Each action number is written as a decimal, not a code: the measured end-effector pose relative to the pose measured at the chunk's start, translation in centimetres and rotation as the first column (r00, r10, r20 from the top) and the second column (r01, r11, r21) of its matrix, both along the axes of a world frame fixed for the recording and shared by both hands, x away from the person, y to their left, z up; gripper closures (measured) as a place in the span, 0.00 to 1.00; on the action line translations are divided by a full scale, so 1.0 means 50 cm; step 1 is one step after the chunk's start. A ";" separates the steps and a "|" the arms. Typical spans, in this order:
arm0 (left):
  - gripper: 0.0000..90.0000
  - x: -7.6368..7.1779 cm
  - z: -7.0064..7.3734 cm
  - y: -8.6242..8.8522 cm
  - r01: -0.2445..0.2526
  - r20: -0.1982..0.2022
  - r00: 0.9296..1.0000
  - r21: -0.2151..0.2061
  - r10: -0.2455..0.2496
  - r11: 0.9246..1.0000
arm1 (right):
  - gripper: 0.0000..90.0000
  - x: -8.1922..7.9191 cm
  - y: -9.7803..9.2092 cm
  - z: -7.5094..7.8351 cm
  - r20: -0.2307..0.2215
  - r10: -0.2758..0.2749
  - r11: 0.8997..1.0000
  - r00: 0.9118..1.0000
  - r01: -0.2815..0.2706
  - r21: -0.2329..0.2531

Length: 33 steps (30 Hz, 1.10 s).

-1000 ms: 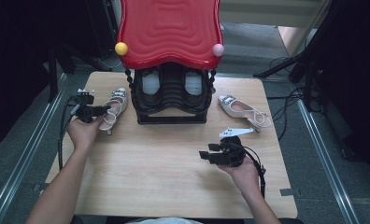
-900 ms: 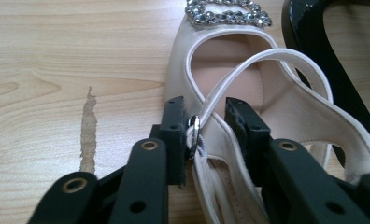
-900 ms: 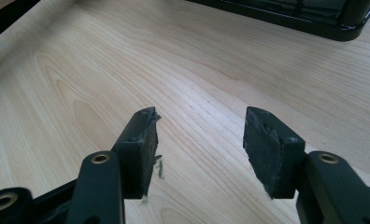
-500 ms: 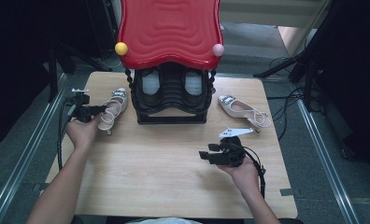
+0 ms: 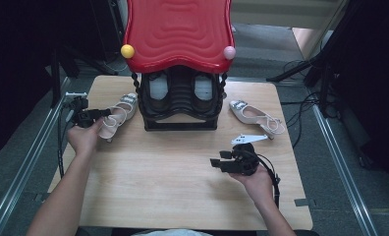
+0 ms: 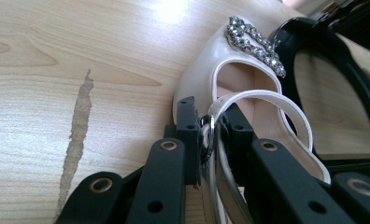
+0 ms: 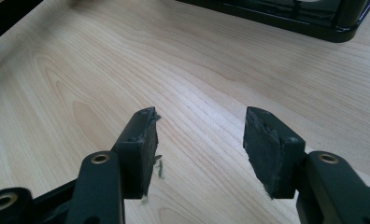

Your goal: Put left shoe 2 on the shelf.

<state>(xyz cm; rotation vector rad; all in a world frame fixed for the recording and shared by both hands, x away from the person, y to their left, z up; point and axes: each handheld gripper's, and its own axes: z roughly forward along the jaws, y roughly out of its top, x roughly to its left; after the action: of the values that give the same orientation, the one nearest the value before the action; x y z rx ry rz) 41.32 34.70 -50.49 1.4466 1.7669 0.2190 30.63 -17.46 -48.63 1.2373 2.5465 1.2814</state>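
A cream heeled sandal (image 5: 118, 116) with a rhinestone buckle lies left of the black shoe rack (image 5: 180, 123). My left gripper (image 5: 103, 114) is shut on this sandal's ankle strap (image 6: 248, 100); the strap and its metal ring sit pinched between the jaws. The jewelled toe (image 6: 255, 44) points toward the rack's black frame (image 6: 332, 60). A second cream sandal (image 5: 256, 116) lies right of the rack. My right gripper (image 5: 215, 162) hovers low over the table's front right, open, with bare wood between its pads (image 7: 267, 149).
The rack carries a wavy red top (image 5: 179, 32) with a yellow ball (image 5: 127, 51) and a pink ball (image 5: 229, 52) at its corners. The wooden table (image 5: 173, 196) is bordered by metal rails and dark floor with cables at right.
My left gripper and the sandal have shifted slightly left and toward the near side. The right gripper has hardly moved.
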 end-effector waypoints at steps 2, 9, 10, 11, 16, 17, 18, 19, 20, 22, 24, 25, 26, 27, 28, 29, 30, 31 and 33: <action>0.90 -0.001 0.003 0.003 -0.008 0.003 1.000 -0.029 0.008 1.000 | 0.51 0.000 0.000 0.000 0.002 0.002 1.000 1.000 -0.002 0.000; 0.90 -0.003 0.035 0.005 0.011 0.023 1.000 -0.016 -0.010 1.000 | 0.51 -0.001 -0.003 0.001 0.004 -0.003 1.000 1.000 0.003 0.002; 0.90 -0.002 0.041 0.008 0.022 0.021 1.000 -0.015 -0.022 1.000 | 0.51 0.000 -0.003 0.000 0.002 -0.005 1.000 1.000 0.005 0.002; 0.90 -0.001 0.048 0.009 0.025 0.020 0.999 -0.018 -0.025 1.000 | 0.51 0.001 -0.003 0.000 -0.001 -0.006 1.000 1.000 0.006 0.004; 0.90 0.006 0.102 0.013 -0.007 0.067 0.998 -0.051 0.011 0.999 | 0.51 0.000 -0.001 0.000 -0.001 -0.003 1.000 1.000 0.003 0.005; 0.90 0.008 0.110 0.016 -0.008 0.068 0.998 -0.061 0.012 0.998 | 0.51 0.000 -0.001 0.000 0.001 -0.002 1.000 1.000 0.002 0.004; 0.90 0.010 0.120 0.018 -0.013 0.070 0.997 -0.077 0.018 0.997 | 0.51 -0.001 -0.001 0.001 0.000 -0.002 1.000 1.000 0.002 0.003; 0.90 0.011 0.130 0.020 -0.010 0.074 0.997 -0.076 0.016 0.997 | 0.51 -0.001 -0.002 0.001 0.000 -0.002 1.000 1.000 0.002 0.004; 0.90 0.012 0.142 0.020 -0.020 0.082 0.996 -0.077 0.027 0.997 | 0.51 -0.001 -0.002 0.001 0.003 -0.002 1.000 1.000 0.001 0.005; 0.90 0.015 0.165 0.020 -0.024 0.092 0.995 -0.075 0.031 0.997 | 0.51 -0.002 -0.002 0.001 0.002 -0.001 1.000 1.000 0.001 0.006; 0.90 0.019 0.189 0.021 -0.024 0.107 0.994 -0.087 0.033 0.996 | 0.51 -0.002 -0.002 0.000 0.003 -0.001 1.000 1.000 0.001 0.004; 0.90 0.020 0.200 0.021 -0.021 0.112 0.993 -0.088 0.031 0.996 | 0.50 -0.001 -0.002 0.000 0.000 -0.001 1.000 1.000 0.001 0.005; 0.90 0.021 0.208 0.019 -0.025 0.119 0.992 -0.090 0.035 0.996 | 0.50 -0.001 -0.001 0.000 0.001 0.000 1.000 1.000 0.000 0.004; 0.90 0.022 0.220 0.017 -0.022 0.124 0.992 -0.085 0.032 0.996 | 0.50 -0.001 -0.001 0.000 0.002 0.001 1.000 1.000 -0.001 0.004; 0.90 0.023 0.231 0.016 -0.020 0.128 0.991 -0.082 0.030 0.996 | 0.50 -0.001 -0.001 0.000 0.000 0.001 1.000 1.000 -0.001 0.005; 0.90 0.024 0.245 0.014 -0.017 0.136 0.990 -0.077 0.028 0.997 | 0.50 -0.002 -0.001 0.000 0.000 0.001 1.000 1.000 -0.001 0.006; 0.90 0.025 0.253 0.013 -0.018 0.140 0.990 -0.080 0.029 0.997 | 0.50 -0.002 -0.001 0.001 0.001 0.001 1.000 1.000 -0.001 0.005; 0.90 0.026 0.263 0.013 -0.017 0.148 0.989 -0.088 0.029 0.996 | 0.50 -0.002 -0.001 0.001 0.001 0.002 1.000 1.000 -0.002 0.006; 0.90 0.028 0.286 0.016 0.003 0.159 0.987 -0.107 0.014 0.994 | 0.50 -0.002 -0.001 0.000 0.005 0.004 1.000 1.000 -0.004 0.005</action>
<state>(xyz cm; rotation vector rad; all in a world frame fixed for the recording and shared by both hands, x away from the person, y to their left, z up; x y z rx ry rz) 42.71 35.47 -36.19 1.3107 1.6289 0.2324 30.53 -17.51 -48.61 1.2294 2.5450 1.2909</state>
